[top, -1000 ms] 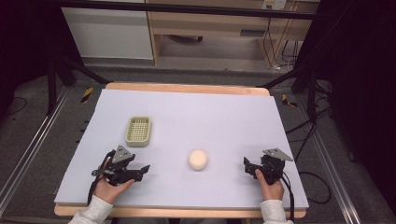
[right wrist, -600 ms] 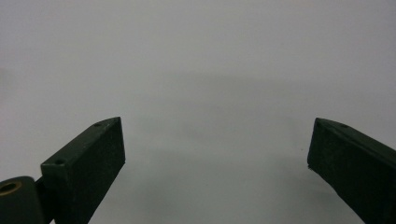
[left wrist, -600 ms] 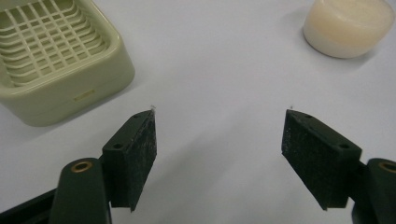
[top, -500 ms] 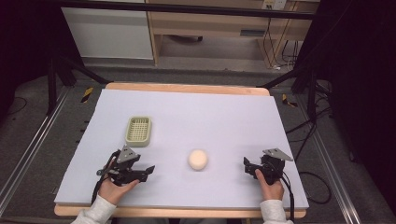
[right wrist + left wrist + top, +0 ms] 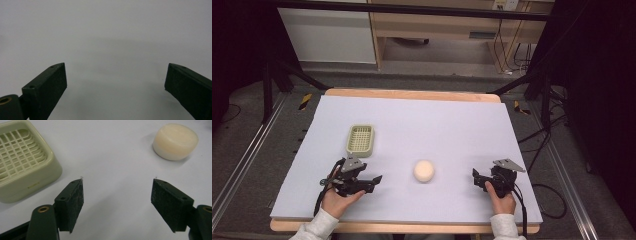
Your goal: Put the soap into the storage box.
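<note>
**Cream soap bar sitting loose between two open grippers**

Cream-coloured and round, the soap bar (image 5: 424, 171) sits bare on the lavender table cover (image 5: 437, 125), a bit toward the person's side of the middle. Nothing is touching it. From the soap, the pale green soap dish (image 5: 360, 139) with its grid insert is off at about 10 o'clock, clearly apart from it.

The left gripper (image 5: 371, 181) is down at roughly 8 o'clock from the soap, held in the person's left hand (image 5: 338, 199), and it points toward the soap. In the left gripper view its jaws are spread wide with nothing between them but table; the soap (image 5: 175, 141) shows at about 1 o'clock ahead of the jaws and the dish (image 5: 23, 161) at about 10 o'clock, so it's aimed at the gap between the two.

The right gripper (image 5: 476, 178) is at about 4 o'clock from the soap, well apart from it, in the right hand (image 5: 501, 201). Its jaws also stand wide, and the right gripper view has plain cover between them. It looks like it's resting on or just above the surface, but I honestly can't tell which from these angles.
</note>
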